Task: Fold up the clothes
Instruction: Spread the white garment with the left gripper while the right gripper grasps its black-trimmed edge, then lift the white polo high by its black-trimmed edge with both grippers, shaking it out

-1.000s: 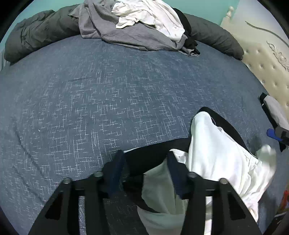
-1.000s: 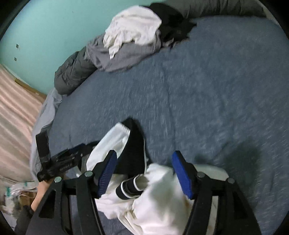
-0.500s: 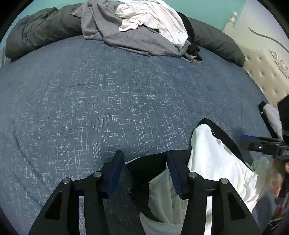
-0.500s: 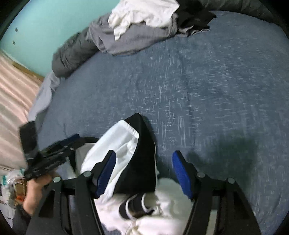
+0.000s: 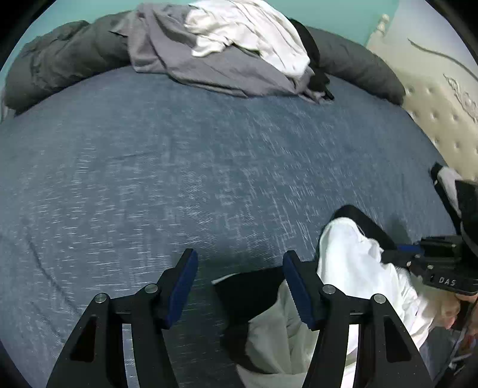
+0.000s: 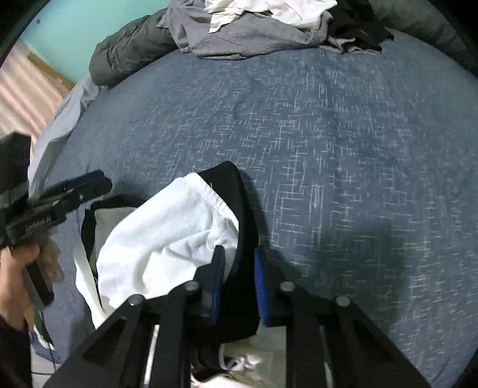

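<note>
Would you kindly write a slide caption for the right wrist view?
Right gripper, jaws just closing, pinches the black-and-white garment on the blue bedspread.

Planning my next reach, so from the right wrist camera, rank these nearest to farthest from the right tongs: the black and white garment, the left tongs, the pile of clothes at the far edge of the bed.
1. Black and white garment: pinched in the right tongs.
2. Left tongs: off to the left, open.
3. Pile of clothes: top, at the bed's far edge.
</note>
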Tool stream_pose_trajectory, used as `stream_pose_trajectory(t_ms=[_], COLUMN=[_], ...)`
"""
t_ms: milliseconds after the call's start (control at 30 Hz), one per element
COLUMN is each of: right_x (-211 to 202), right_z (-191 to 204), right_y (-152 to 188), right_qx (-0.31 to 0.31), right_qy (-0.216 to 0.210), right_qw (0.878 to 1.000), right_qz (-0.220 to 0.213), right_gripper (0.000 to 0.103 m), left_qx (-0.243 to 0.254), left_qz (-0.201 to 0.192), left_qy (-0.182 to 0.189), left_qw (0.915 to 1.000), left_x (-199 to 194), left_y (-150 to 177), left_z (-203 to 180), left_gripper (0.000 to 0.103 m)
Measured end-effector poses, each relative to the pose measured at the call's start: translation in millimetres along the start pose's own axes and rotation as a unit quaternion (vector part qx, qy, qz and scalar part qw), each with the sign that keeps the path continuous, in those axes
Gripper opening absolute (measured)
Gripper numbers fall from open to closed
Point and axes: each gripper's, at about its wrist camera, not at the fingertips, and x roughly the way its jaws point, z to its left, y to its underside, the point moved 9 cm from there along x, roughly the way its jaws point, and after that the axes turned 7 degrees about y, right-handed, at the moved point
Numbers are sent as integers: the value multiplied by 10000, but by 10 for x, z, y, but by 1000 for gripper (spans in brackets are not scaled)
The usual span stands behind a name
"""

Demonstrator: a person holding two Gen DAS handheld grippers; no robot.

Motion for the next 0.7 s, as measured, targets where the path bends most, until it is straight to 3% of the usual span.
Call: stream_pose_trajectory(t_ms=[200, 300, 367, 433, 600, 667, 700], right_x=[-59, -59, -40, -28, -18, -8, -6], right_z=[-122, -129, -119, -100, -87, -78, -63], right_y=[79, 87, 62, 39, 49, 84, 79], right_qx=[-91, 113, 204, 277, 235, 157, 118], right_qy=[263, -75, -162, -261, -303, -271, -261], right_qw=[9996, 9998, 9996, 9993, 9993, 9995, 9996], right_qz=[96, 121, 97, 50, -53, -41, -37], right_gripper=[9, 9, 15, 31, 31, 30, 22], left_qx=[107, 230, 339, 398, 486, 522, 558], left_qz=[328, 433, 484, 461, 530, 591, 639], left_qy=[70, 129, 113, 130, 38, 62, 58], left_qw=[9994, 9987, 9982, 9981, 9974, 9969, 9964], left_x=[195, 218, 209, 168, 174, 200, 216], left_y=[93, 118, 132, 116, 90, 109, 126], left_z=[-30, -65, -93, -108, -69, -72, -80], left_gripper=[63, 62, 61, 61, 61, 45, 41])
